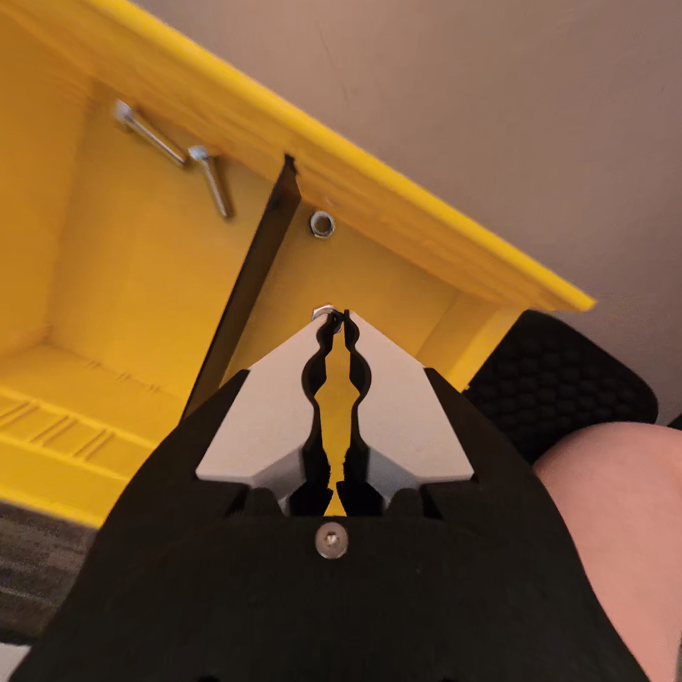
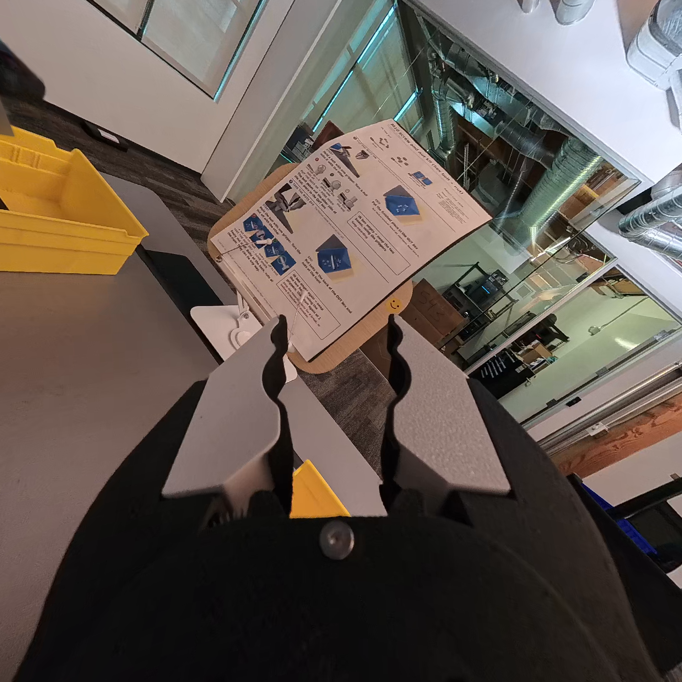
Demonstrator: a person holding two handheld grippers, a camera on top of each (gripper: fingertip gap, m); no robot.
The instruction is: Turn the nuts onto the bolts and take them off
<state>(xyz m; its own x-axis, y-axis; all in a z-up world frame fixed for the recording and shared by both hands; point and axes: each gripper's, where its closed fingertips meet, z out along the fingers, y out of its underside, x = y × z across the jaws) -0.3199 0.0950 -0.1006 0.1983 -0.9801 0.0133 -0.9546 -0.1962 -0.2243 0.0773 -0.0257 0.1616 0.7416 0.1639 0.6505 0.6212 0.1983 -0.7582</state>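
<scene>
Here we see a nut (image 1: 324, 312) pinched at the very tips of our left gripper (image 1: 336, 316), whose fingers are closed down on it inside the right compartment of the yellow bin (image 1: 369, 177). A second nut (image 1: 322, 225) lies loose further back, just beside the black divider (image 1: 258, 258). Two bolts (image 1: 177, 158) rest beyond the divider. Our right gripper (image 2: 336, 324) hangs wide open and empty, facing an instruction sheet (image 2: 350, 236) above the grey table (image 2: 92, 350).
</scene>
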